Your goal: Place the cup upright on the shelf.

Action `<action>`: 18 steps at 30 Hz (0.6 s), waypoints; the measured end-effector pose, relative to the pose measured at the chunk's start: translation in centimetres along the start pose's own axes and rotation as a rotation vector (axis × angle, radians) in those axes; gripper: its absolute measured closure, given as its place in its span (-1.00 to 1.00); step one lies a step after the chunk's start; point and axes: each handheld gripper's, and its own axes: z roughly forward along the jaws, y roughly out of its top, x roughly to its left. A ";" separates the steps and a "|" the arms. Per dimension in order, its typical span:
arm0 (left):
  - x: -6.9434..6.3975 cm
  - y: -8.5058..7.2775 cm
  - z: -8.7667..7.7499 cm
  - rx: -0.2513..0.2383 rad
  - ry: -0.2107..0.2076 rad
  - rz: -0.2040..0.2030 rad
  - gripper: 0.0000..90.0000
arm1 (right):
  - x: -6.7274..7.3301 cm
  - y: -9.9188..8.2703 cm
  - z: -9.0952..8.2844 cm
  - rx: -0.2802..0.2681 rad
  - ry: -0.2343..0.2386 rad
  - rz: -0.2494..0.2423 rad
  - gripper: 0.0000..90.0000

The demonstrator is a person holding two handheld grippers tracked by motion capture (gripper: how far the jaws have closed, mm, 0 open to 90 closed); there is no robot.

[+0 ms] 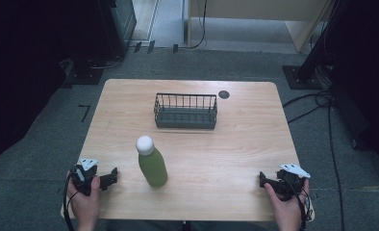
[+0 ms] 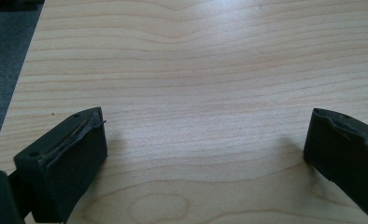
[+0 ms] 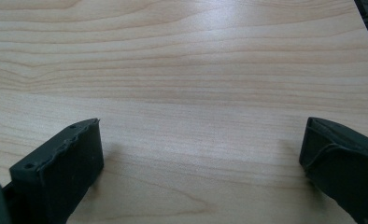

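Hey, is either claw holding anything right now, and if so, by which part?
Nothing is held. The left claw and right claw are both open over bare table; the green bottle stands untouched.

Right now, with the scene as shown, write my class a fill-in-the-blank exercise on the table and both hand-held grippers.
1. The green bottle has a ____ cap.
2. The wire basket holds ____.
3. The bottle stands nearer the ____ hand-held gripper than the other one.
4. Both grippers' jaws are ____, with bare table between them.

Missing words: white; nothing; left; open
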 end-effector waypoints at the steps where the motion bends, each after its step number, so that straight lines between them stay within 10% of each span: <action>1: 0.0 0.0 0.0 0.000 0.000 0.000 -1.00 | 0.0 0.0 0.0 0.000 0.000 0.000 -1.00; 5: 0.0 0.0 0.0 0.000 0.000 0.000 -1.00 | 0.2 -0.1 -0.3 -0.032 0.005 0.090 -0.96; 18: 0.0 0.0 0.0 0.000 0.000 0.000 -1.00 | 5.1 0.6 -1.1 -0.059 0.079 -0.002 -0.95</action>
